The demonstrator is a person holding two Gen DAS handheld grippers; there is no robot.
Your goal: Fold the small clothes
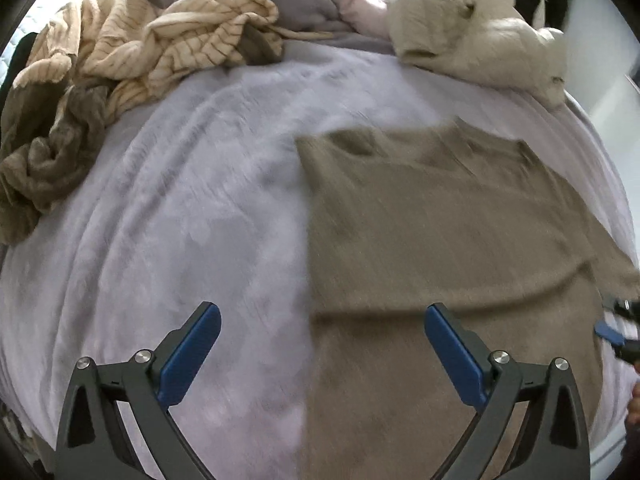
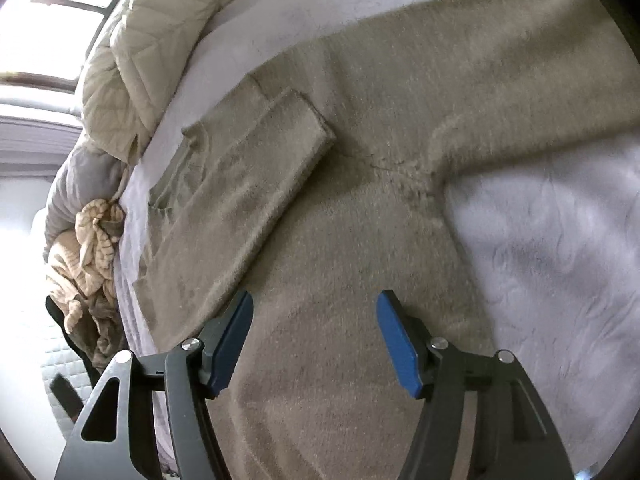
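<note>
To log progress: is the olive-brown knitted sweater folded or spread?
Partly folded: the olive-brown knitted sweater has one sleeve laid across its body; the other lies spread.

In the left wrist view the taupe sweater (image 1: 440, 232) and the lavender blanket (image 1: 200, 200) under it are smeared with motion blur, so the knit's texture and edges cannot be read, and the sweater's near hem runs off the bottom edge. At the right edge only a sliver of the right gripper (image 1: 618, 330) shows, too little to tell how its jaws stand. In the right wrist view the sweater's far sleeve (image 2: 520, 40) is cut off at the right edge, its cuff out of sight.
</note>
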